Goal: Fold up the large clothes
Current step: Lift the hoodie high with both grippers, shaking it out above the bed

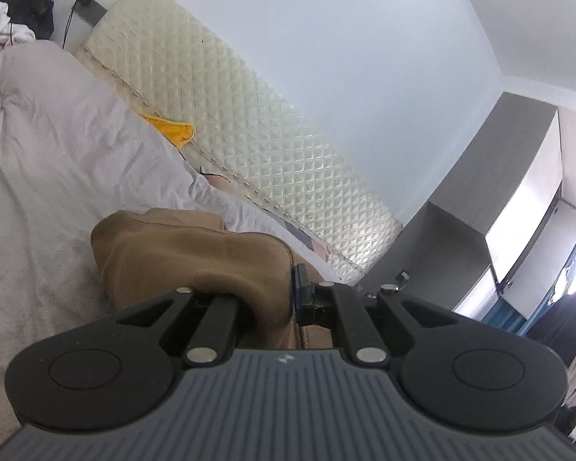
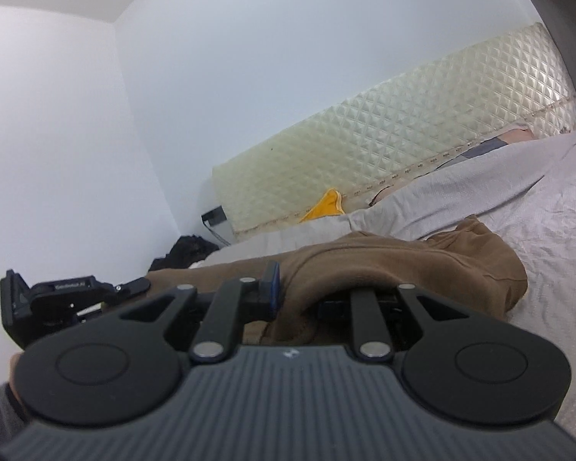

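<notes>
A brown garment [image 1: 180, 253] lies bunched on the bed, and one fold of it runs up between the jaws of my left gripper [image 1: 265, 299], which is shut on it. In the right wrist view the same brown garment [image 2: 422, 261] spreads over the sheet to the right. One edge is pinched in my right gripper [image 2: 299, 299], whose blue pad [image 2: 272, 284] presses against the cloth. The left gripper's housing [image 2: 57, 296] shows close by at the left, level with the right one. Cloth hides the far fingertip of each gripper.
The bed has a pale crumpled sheet [image 1: 50, 161]. A cream quilted panel [image 1: 249, 123] leans on the wall behind it, with a yellow cloth [image 1: 172, 130] at its foot. Dark clothes [image 1: 27, 4] are piled in the corner. A grey wardrobe [image 1: 480, 192] stands at the right. A grey sleeve [image 2: 0, 403] shows at the lower left.
</notes>
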`<action>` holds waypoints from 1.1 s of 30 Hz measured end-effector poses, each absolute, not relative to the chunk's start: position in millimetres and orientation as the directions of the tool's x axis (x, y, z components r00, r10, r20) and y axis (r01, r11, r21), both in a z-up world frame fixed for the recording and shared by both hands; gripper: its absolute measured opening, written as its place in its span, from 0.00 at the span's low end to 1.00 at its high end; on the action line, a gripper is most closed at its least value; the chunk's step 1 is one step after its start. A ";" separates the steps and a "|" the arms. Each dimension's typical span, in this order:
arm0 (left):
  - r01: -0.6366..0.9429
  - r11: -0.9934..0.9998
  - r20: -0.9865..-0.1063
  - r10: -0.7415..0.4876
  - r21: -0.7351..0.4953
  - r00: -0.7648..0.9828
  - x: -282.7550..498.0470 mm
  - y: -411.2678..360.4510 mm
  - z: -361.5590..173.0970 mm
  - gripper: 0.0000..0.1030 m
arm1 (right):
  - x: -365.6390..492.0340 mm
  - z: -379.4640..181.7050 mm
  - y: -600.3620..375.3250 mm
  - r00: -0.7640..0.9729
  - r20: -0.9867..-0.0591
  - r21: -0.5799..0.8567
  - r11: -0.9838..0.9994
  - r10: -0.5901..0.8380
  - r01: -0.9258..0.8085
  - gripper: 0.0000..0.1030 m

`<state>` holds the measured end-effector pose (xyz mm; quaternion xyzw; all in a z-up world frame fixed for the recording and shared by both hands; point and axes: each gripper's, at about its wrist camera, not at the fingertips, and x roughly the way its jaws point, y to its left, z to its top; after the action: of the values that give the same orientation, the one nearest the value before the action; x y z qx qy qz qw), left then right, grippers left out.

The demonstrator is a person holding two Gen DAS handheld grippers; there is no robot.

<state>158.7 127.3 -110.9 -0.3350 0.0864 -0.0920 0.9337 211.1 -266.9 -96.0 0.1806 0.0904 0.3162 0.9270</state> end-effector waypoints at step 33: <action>0.220 0.832 0.179 -0.148 -0.510 0.973 71.4 142.8 174.7 0.09 | 118.6 135.2 -263.8 0.669 0.334 0.268 0.614 0.664 -0.742 0.20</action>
<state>71.4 142.8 174.7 -0.2737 -0.0660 -0.0964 0.9547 118.6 -263.8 135.2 0.1947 -0.1010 0.3939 0.8926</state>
